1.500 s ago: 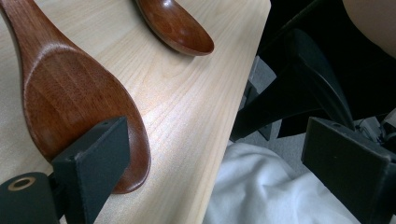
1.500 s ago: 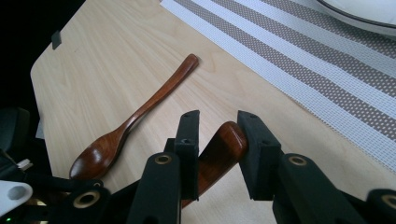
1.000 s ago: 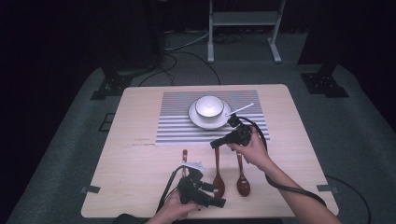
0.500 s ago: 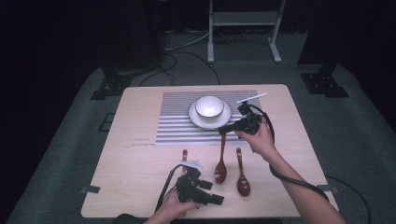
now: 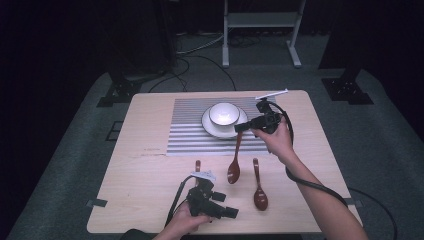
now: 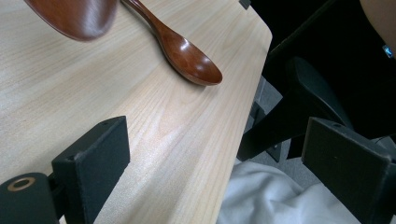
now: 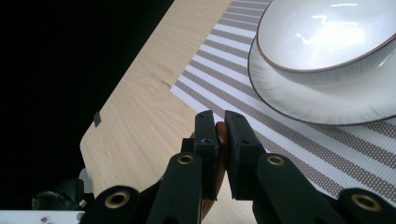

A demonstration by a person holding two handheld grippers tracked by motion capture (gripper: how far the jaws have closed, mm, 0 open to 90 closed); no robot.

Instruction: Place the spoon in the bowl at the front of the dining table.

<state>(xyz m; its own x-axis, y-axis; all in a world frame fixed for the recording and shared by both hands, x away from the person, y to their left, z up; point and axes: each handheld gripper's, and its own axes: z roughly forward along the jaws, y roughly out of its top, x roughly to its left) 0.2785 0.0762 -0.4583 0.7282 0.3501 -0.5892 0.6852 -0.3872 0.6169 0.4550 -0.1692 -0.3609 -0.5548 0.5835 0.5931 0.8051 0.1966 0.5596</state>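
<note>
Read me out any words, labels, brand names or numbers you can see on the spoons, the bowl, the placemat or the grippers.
None can be read: the held spoon, the bowl, the striped placemat and both grippers, right and left, carry no legible text.

Pale, matt wood-grain surface (image 5: 150, 170). Glossy dark-brown wooden spoons: held spoon (image 5: 235, 162), lying spoon (image 5: 259, 192). Shiny white glazed bowl (image 5: 223, 114) on matching saucer (image 5: 212, 128). Woven, striped grey-and-white placemat (image 5: 187, 135). Matt black claw pads (image 6: 100, 149).
</note>
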